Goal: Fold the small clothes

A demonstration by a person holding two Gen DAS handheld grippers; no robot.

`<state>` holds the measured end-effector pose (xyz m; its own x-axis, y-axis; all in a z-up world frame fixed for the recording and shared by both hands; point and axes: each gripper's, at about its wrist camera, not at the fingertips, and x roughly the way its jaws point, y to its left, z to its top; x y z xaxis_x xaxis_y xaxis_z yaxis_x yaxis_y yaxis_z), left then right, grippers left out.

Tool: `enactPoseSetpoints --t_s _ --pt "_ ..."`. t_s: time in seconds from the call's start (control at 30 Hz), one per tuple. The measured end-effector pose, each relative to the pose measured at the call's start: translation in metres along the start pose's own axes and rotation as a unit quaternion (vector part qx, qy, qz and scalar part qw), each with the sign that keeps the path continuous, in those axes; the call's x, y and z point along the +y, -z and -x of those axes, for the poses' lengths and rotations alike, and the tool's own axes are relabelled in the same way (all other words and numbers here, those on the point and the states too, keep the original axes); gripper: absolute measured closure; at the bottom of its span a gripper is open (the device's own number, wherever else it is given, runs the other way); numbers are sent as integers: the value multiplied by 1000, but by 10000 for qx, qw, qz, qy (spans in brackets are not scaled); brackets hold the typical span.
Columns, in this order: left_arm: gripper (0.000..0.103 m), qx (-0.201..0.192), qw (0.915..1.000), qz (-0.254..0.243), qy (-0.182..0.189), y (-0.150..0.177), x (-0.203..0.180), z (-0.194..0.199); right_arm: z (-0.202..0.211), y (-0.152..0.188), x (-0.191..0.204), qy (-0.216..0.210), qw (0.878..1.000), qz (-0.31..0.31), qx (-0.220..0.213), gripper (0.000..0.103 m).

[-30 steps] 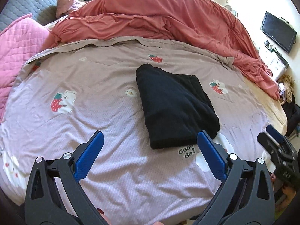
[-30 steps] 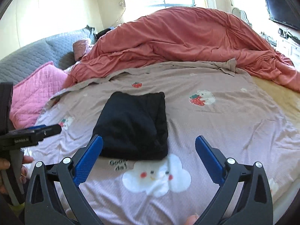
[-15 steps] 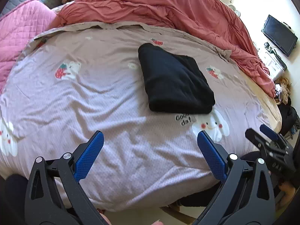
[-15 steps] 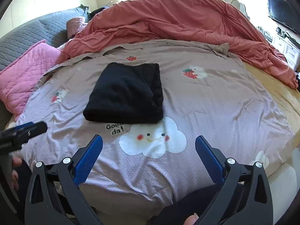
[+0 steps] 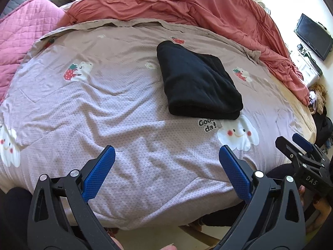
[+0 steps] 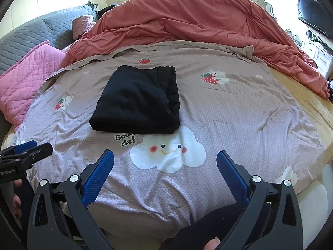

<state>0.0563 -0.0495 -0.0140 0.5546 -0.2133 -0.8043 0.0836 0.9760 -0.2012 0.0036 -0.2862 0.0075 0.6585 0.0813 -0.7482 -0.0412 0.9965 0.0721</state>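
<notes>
Both grippers are spread wide with nothing between the blue pads. The left gripper (image 5: pixel 166 162) and the right gripper (image 6: pixel 165 162) both hang near the front edge of the bed, well apart from the folded black garment (image 5: pixel 197 85).

The garment lies flat on the lilac printed sheet (image 5: pixel 104 104), already folded into a thick rectangle. From the left gripper it sits ahead and off to the right. From the right gripper it's ahead and a bit left (image 6: pixel 137 102), with its near edge just beside the "Good da!" lettering (image 6: pixel 124 139) and touching the top of the smiling cloud print (image 6: pixel 168 152), which lies straight ahead between the right gripper's fingers.

What differs between the views:
- The left wrist view catches the right gripper (image 5: pixel 299 148) poking in at the far right, with its "DAS" marking readable and a bit of the hand under it.
- The right wrist view shows the left gripper (image 6: pixel 27 150) coming in at the far left edge, plus fingers with dark nail polish below it.
- The right view also shows the grey quilted headboard (image 6: pixel 41 31) and a window up top, which the left view mostly crops out.
- Both show the rust-red duvet (image 6: pixel 197 20) bunched up beyond the garment, the pink quilted pillow (image 6: pixel 27 79) off to the left, and a TV (image 5: pixel 314 36) on the right wall.
</notes>
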Motion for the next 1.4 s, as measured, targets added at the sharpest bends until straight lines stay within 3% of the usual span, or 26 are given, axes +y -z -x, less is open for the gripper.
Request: enactPoseSetpoints --t_s 0.87,1.4 --pt "9 -8 9997 -49 -259 -4 0 5 -4 2 -4 54 9999 97 58 5" --pt "9 -9 9997 -54 -235 -6 1 7 -4 2 -5 74 9999 111 67 5"
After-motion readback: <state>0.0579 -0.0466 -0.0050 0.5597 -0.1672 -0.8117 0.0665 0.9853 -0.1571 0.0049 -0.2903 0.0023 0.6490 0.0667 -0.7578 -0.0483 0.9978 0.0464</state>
